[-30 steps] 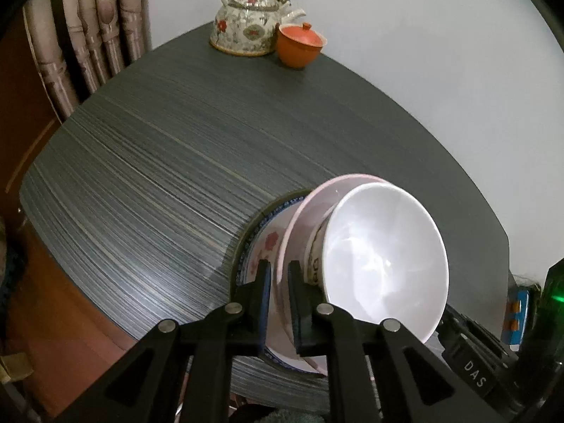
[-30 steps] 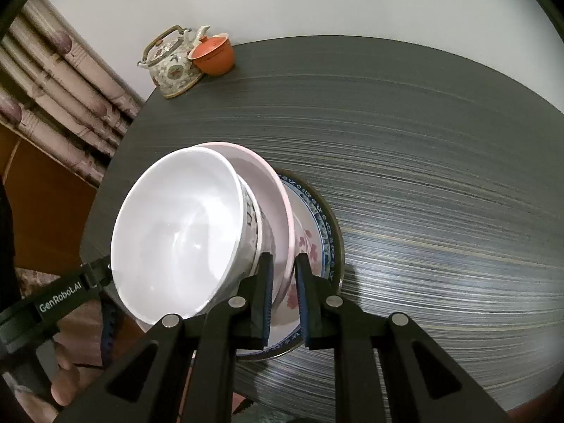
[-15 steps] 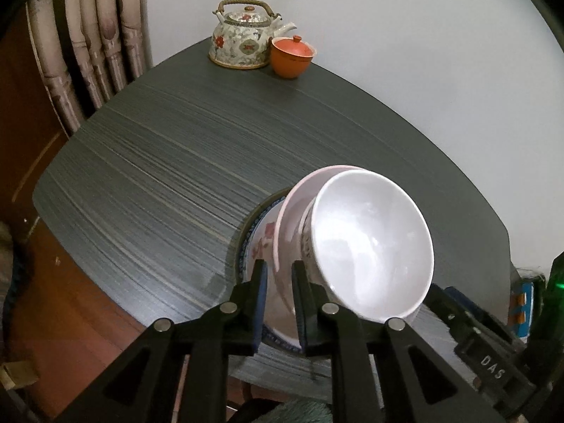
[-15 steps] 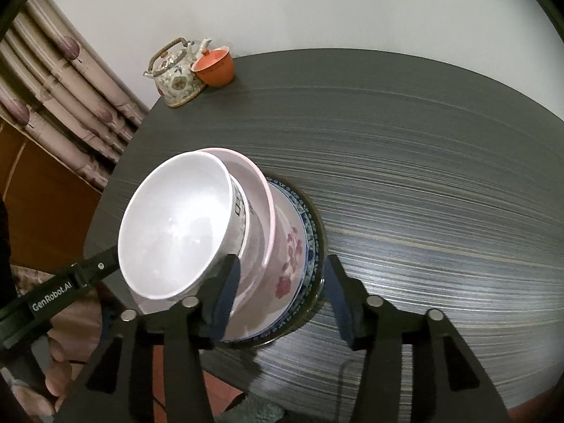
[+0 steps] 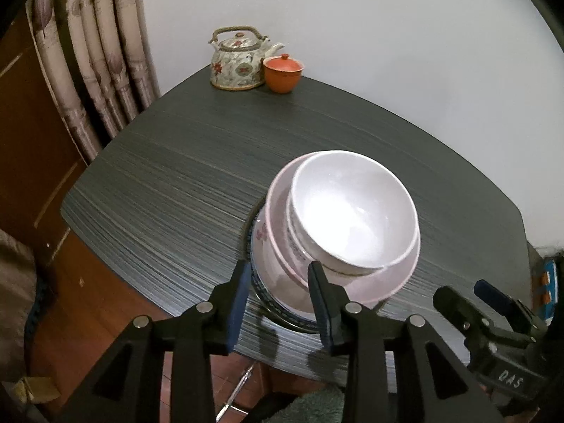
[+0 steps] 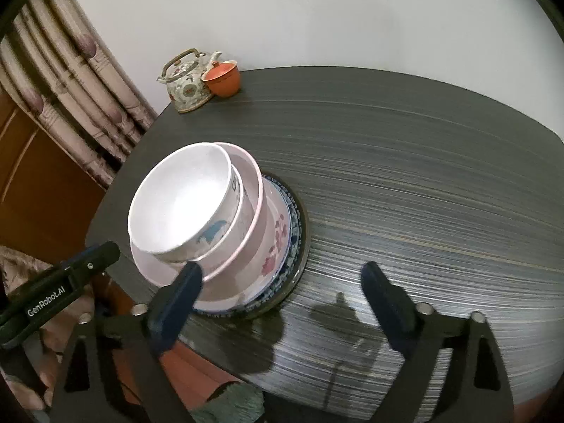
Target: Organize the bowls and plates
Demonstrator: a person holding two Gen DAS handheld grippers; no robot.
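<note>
A stack stands near the front edge of the dark table [image 5: 183,176]: a white bowl [image 5: 352,211] [image 6: 179,204] inside a pink bowl [image 5: 391,282] [image 6: 246,218], on a flowered plate [image 6: 278,246] [image 5: 261,236] with a blue rim. My left gripper [image 5: 280,275] is open and empty, its fingers just in front of the stack's near left side. My right gripper [image 6: 282,278] is wide open and empty, in front of the stack's right side. Each gripper also shows in the other's view.
A patterned teapot [image 5: 239,63] [image 6: 187,84] and an orange lidded cup [image 5: 283,74] [image 6: 224,77] stand at the table's far corner by the white wall. Curtains [image 5: 91,53] and a wooden panel are to the left. The table's front edge is right below both grippers.
Both grippers have let go of the pink bowl's rim, opened and drawn back from the stack. The right one opened first. The stack now sits level on the plate.
</note>
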